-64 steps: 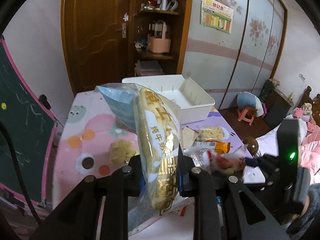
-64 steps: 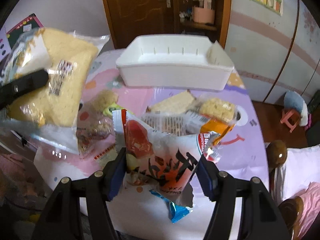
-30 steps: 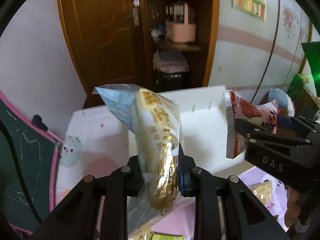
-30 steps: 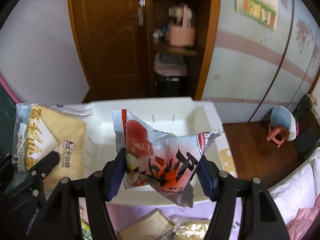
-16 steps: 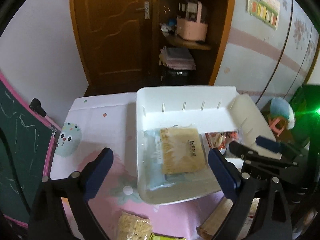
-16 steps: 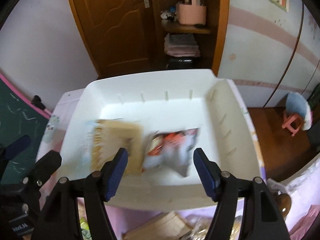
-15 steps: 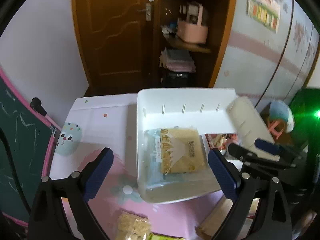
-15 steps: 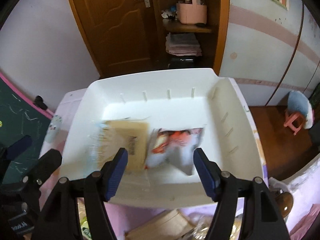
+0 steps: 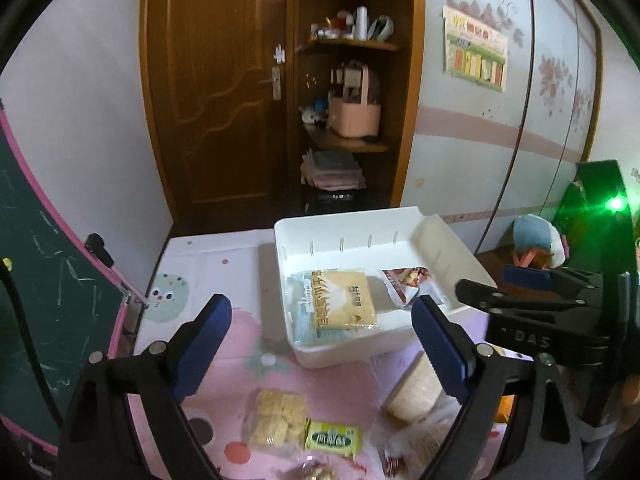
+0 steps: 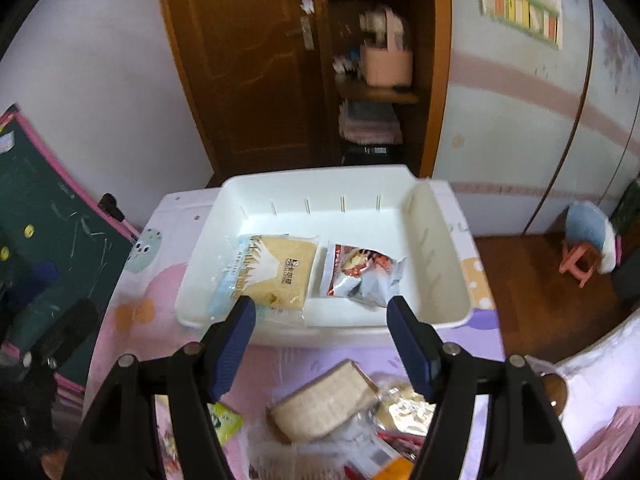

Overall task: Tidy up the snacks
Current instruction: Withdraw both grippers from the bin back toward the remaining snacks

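Nearest us lie loose snacks: the cracker packet (image 9: 280, 420) just below our left gripper (image 9: 320, 340), whose empty jaws have just been opening, and the wrapped bread (image 10: 324, 404) below our spread right gripper (image 10: 320, 332); beyond, the white bin (image 10: 440, 216).

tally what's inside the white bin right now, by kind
Yellow bread/cake packet: 1
Red-and-silver snack pouch: 1
Total in the white bin: 2
Neither gripper, left or right, holds anything; the other packets lie outside on the table.
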The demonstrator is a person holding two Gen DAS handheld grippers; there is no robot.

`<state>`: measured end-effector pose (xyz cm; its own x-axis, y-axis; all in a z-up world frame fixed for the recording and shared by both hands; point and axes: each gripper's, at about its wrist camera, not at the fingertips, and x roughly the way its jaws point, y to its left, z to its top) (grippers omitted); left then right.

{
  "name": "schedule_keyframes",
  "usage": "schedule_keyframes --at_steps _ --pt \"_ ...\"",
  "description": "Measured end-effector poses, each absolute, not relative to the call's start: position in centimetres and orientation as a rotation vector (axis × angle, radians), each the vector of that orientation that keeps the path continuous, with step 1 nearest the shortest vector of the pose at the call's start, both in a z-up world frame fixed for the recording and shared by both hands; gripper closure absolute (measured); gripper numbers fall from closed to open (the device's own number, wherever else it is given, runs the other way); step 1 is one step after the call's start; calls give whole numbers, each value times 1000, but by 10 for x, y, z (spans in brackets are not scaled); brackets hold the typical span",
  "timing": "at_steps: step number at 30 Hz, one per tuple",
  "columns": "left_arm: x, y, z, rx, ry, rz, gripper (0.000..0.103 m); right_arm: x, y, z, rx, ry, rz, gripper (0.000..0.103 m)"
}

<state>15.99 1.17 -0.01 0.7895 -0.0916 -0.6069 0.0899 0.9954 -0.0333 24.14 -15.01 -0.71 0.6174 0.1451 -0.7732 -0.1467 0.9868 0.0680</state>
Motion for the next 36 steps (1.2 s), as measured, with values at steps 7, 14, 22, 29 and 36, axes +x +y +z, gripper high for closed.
schedule_keyframes --at_steps 7,14,22,29,36 --pt "92 22 22 -2 571 -61 12 170 -170 30 39 759 196 27" --pt "31 32 42 -64 502 -82 12 111 -186 52 52 694 191 21" --pt "-9 45 48 -116 471 -157 11 70 -188 55 39 746 214 21" --pt "-16 59 25 -109 564 -122 2 42 -183 39 -32 710 181 21" --pt "-2 71 -26 -159 706 -117 2 35 -173 6 -103 679 110 21"
